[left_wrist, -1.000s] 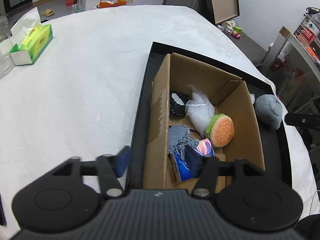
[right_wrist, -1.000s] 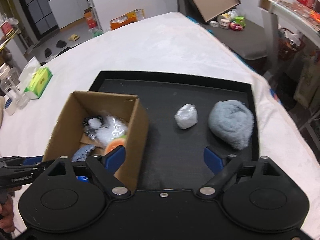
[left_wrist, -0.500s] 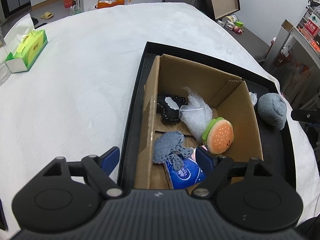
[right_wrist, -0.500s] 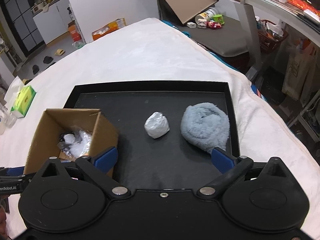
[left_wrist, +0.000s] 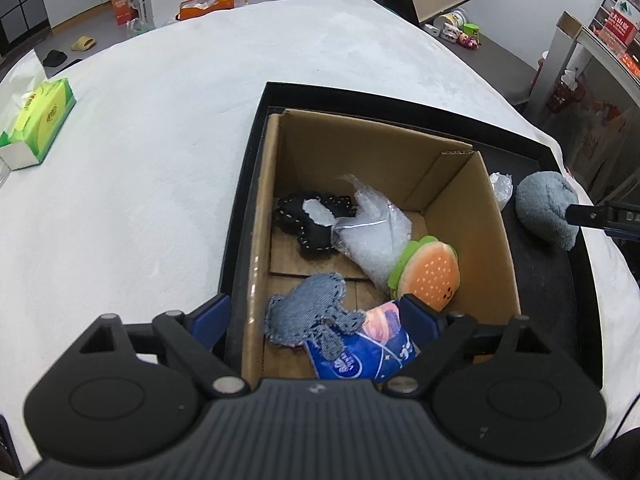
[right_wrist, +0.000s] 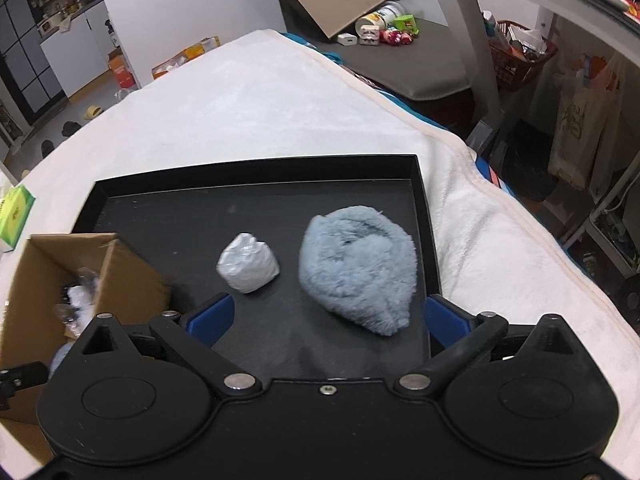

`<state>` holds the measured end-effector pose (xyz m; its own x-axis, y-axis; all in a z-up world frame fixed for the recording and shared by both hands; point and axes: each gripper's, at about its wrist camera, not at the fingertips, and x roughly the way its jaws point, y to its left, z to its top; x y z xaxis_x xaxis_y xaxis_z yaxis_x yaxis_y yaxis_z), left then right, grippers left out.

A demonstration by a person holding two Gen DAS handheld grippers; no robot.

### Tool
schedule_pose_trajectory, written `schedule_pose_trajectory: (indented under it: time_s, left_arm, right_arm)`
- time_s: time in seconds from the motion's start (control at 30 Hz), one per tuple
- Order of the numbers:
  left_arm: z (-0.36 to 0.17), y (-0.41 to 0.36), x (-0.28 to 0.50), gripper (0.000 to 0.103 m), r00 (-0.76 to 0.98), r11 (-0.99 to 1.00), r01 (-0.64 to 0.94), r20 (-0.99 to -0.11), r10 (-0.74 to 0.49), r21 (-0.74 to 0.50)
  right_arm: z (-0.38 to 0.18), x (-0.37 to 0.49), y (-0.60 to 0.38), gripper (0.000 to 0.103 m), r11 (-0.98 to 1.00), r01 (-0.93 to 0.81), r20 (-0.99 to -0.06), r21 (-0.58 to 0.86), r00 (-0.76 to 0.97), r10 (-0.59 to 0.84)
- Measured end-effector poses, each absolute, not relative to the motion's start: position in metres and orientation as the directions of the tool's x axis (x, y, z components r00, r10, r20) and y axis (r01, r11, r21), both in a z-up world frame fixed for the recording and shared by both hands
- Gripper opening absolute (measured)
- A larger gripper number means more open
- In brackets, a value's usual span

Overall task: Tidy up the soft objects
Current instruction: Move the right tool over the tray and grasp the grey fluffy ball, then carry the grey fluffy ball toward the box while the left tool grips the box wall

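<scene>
Grey fluff marks the plush (right_wrist: 358, 270), lying on the black tray (right_wrist: 256, 168) well to the right of the cardboard box (right_wrist: 132, 276), with a small crumpled white bag (right_wrist: 248, 268) between them. It looks light, squashy and easily compressed, so a pinch across its narrower middle should hold better than one at its loose tapering end. The right gripper (right_wrist: 326, 314) hangs over it, jaws spread wide and holding nothing. The left gripper (left_wrist: 316, 314), its jaws having just been opening, stands above the box over a tissue pack (left_wrist: 364, 354), apparently free of it.
</scene>
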<state>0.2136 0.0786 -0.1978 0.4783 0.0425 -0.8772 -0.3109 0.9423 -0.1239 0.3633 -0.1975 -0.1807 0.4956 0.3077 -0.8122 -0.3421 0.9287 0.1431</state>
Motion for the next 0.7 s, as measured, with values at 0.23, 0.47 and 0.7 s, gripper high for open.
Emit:
schedule_pose_trajectory:
  time_s: [0.23, 0.47, 0.7]
  left_arm:
    - [-0.202, 0.078, 0.220, 0.091, 0.453, 0.943, -0.315, -0.890, 0.047, -0.110]
    - [-0.204, 0.084, 0.222, 0.091, 0.451, 0.934, -0.332, -0.892, 0.034, -0.132]
    - [-0.202, 0.092, 0.220, 0.091, 0.459, 0.927, -0.346, -0.888, 0.034, -0.144]
  right_arm:
    - [-0.202, 0.384, -0.201, 0.102, 0.933, -0.340, -0.823, 0.122, 0.491, 0.286]
    - [-0.212, 0.397, -0.197, 0.102, 0.931, -0.350, -0.828, 0.103, 0.488, 0.275]
    - [-0.220, 0.406, -0.188, 0.102, 0.928, -0.365, -0.833, 0.078, 0.487, 0.262]
